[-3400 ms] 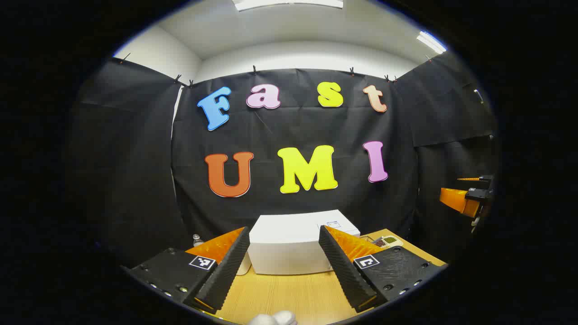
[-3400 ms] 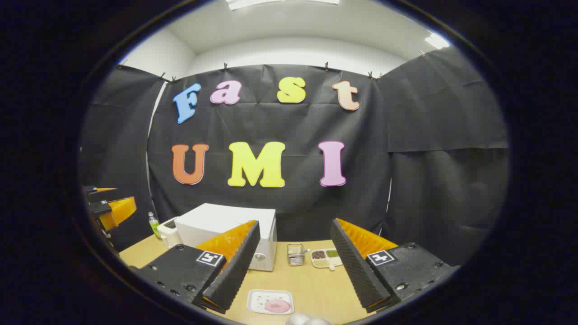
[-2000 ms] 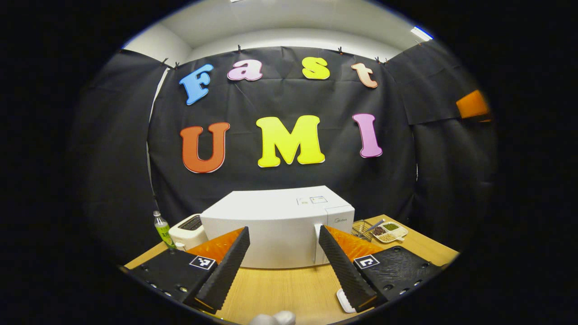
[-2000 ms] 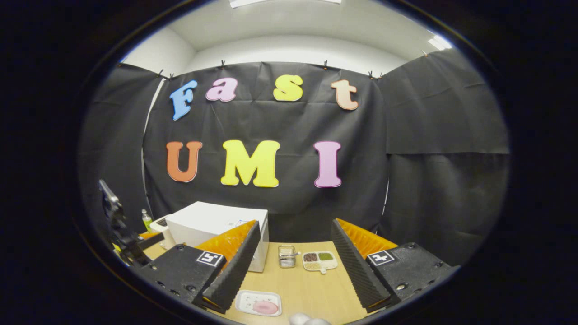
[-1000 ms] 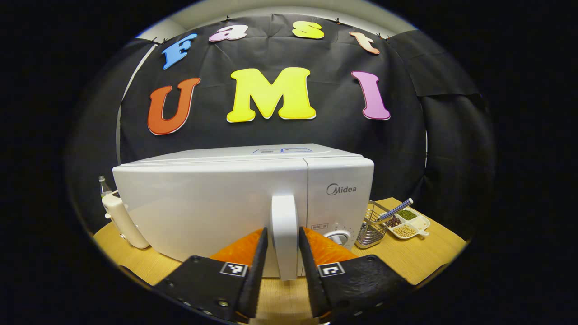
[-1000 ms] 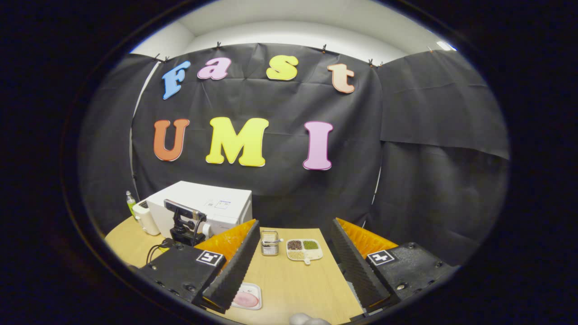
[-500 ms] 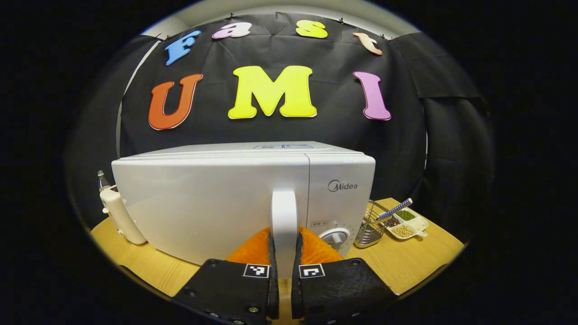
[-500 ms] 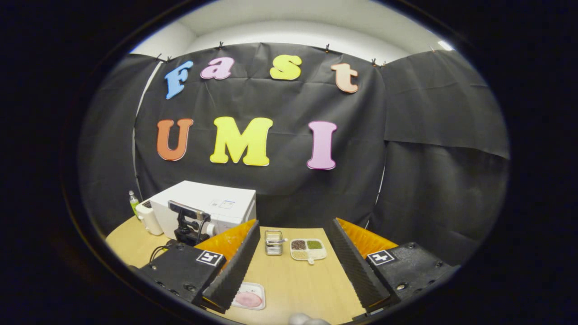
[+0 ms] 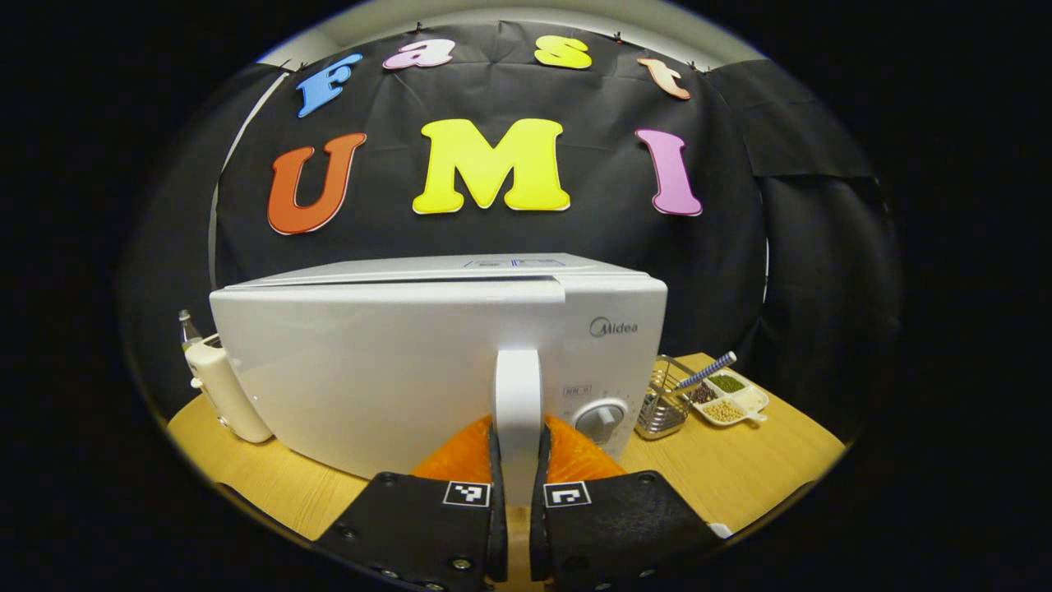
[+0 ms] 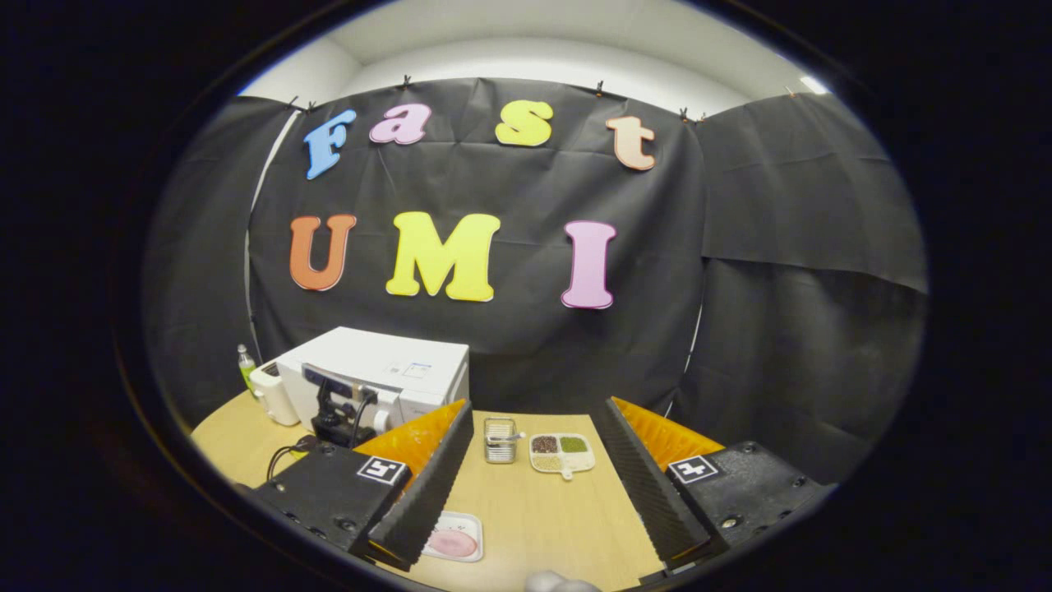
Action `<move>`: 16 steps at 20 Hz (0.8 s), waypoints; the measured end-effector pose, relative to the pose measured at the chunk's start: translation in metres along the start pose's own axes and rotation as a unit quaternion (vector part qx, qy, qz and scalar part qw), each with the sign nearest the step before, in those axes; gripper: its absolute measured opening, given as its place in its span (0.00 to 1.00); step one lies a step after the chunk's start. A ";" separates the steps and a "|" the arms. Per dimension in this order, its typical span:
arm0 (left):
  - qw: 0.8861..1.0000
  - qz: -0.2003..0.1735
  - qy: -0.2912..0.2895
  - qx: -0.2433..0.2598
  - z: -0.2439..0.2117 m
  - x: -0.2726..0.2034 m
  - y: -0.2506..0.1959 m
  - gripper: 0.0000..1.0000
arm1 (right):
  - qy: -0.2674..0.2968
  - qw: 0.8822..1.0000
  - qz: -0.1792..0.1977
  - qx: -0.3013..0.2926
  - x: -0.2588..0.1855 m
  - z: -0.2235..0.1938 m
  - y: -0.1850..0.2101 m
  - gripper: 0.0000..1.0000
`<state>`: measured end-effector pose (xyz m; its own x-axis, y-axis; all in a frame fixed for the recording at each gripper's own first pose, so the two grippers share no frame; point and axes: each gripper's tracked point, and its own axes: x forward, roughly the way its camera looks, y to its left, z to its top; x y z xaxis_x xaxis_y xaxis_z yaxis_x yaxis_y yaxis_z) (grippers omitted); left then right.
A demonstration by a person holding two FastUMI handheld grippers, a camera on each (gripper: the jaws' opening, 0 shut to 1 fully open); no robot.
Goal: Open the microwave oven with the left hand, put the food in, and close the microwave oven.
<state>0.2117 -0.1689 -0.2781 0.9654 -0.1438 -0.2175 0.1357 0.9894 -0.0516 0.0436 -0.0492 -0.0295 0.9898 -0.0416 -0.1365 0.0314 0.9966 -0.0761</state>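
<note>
A white microwave oven (image 9: 370,353) stands close in front in the left gripper view. My left gripper (image 9: 518,440) is shut on its upright white door handle (image 9: 518,386). The door's handle edge stands slightly off the control panel (image 9: 612,362). In the right gripper view the microwave oven (image 10: 386,366) sits at the far left of the wooden table (image 10: 542,510), with the left gripper's body (image 10: 341,407) in front of it. A white plate with pink food (image 10: 454,538) lies near my open right gripper (image 10: 534,409), partly hidden by its left finger.
A metal basket (image 10: 499,440) and a divided dish of beans (image 10: 561,452) stand right of the microwave. A white toaster (image 10: 275,395) and a small bottle (image 10: 245,362) are on its left. Black cloth walls close the booth behind.
My left gripper moved up to the microwave, closed on the door handle and has drawn the door out a crack. The right gripper stays open, nearly still over the plate.
</note>
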 end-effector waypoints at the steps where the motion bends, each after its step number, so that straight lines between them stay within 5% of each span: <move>1: 1.000 -0.003 -0.001 0.004 -0.003 -0.013 0.002 0.10 | 0.000 1.000 0.004 0.002 -0.001 0.000 0.004 1.00; 10: 1.000 -0.022 0.015 0.016 -0.022 -0.106 0.038 0.14 | -0.006 0.999 0.035 0.004 -0.021 -0.006 0.048 1.00; 14: 0.999 0.011 0.016 0.036 -0.027 -0.132 0.070 0.32 | -0.003 0.999 0.044 0.005 -0.034 -0.011 0.061 1.00; 15: 1.000 0.013 0.008 0.027 -0.023 -0.137 0.075 0.53 | -0.003 0.999 0.046 0.005 -0.037 -0.011 0.064 1.00; 16: 1.000 0.020 0.002 0.020 -0.019 -0.139 0.082 0.62 | -0.003 0.999 0.048 0.004 -0.039 -0.011 0.066 1.00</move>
<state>0.0843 -0.0684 -0.2706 0.9695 -0.1045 -0.2218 0.1064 0.9943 -0.0034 0.0058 0.0177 -0.0406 0.9891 0.0537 -0.1368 -0.0617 0.9966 -0.0549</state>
